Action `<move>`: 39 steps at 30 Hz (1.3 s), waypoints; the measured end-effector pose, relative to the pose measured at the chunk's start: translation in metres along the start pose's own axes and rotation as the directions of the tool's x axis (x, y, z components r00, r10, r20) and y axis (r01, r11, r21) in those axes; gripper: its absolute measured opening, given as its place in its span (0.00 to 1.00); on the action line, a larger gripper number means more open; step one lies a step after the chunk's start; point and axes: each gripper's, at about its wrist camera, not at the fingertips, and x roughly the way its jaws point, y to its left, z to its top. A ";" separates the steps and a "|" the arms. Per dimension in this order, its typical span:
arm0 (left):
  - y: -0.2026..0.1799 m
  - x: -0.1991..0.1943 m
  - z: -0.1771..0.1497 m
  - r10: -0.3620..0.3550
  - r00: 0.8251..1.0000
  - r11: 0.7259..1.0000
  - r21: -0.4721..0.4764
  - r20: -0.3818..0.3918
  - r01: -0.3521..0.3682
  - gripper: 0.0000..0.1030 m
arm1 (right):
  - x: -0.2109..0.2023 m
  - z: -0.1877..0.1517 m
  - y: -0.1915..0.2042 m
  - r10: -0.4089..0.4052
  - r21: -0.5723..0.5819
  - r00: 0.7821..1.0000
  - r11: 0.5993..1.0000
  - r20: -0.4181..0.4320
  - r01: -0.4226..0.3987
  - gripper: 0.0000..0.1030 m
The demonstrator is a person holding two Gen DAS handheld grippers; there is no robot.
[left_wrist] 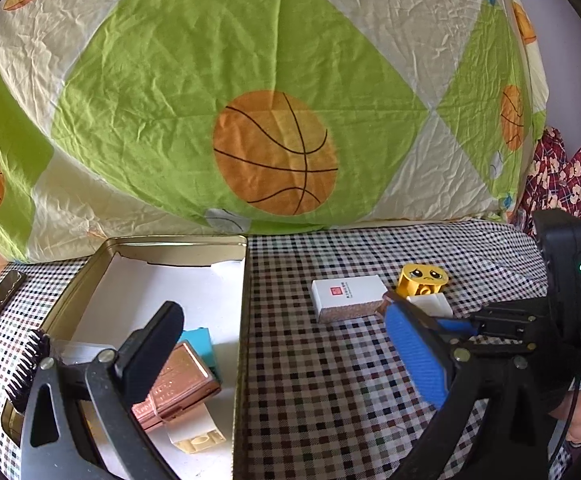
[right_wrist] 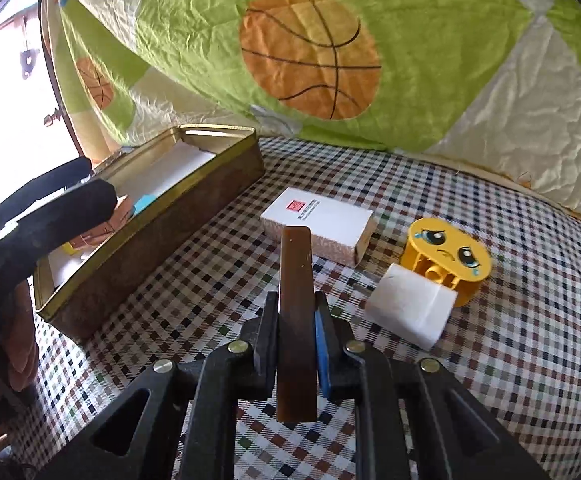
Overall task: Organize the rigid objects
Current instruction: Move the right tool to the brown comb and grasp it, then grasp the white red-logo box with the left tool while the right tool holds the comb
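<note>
Clamped in the right claw, a thin brown bar stands on its narrow edge above the checked tabletop.

Largest nearby is the open gold tin, off to its left, already holding a copper case; the left claw hangs beside it, jaws wide and empty. A white box, a yellow sad-face block and a small white block wait on the cloth. Risks, as a judgement: gripped low, the long bar could pivot or slip, or strike the tin's rim on the way in.

Copper case partly behind left tongs (box label illegible)
</note>
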 end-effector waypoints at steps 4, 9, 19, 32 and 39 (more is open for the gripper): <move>-0.014 0.015 0.001 -0.015 0.999 1.000 0.018 -0.032 0.015 0.99 | -0.023 0.003 -0.026 -0.135 0.090 0.988 0.988 0.079 0.128 0.16; -0.037 0.038 -0.001 -0.016 0.998 0.998 0.060 -0.069 0.020 0.99 | -0.033 0.000 -0.070 -0.261 0.233 0.962 0.943 0.076 0.237 0.16; -0.066 0.085 0.001 0.001 0.990 0.994 0.108 -0.138 0.014 0.99 | -0.030 -0.005 -0.095 -0.296 0.300 0.954 0.915 0.044 0.270 0.16; -0.069 0.135 0.008 0.002 0.962 0.998 0.065 -0.274 0.017 0.99 | -0.026 -0.002 -0.095 -0.280 0.295 0.960 0.919 0.027 0.260 0.16; -0.057 0.146 0.003 -0.089 0.937 0.996 -0.020 -0.339 0.087 0.78 | -0.028 -0.001 -0.094 -0.276 0.301 0.960 0.920 0.041 0.251 0.16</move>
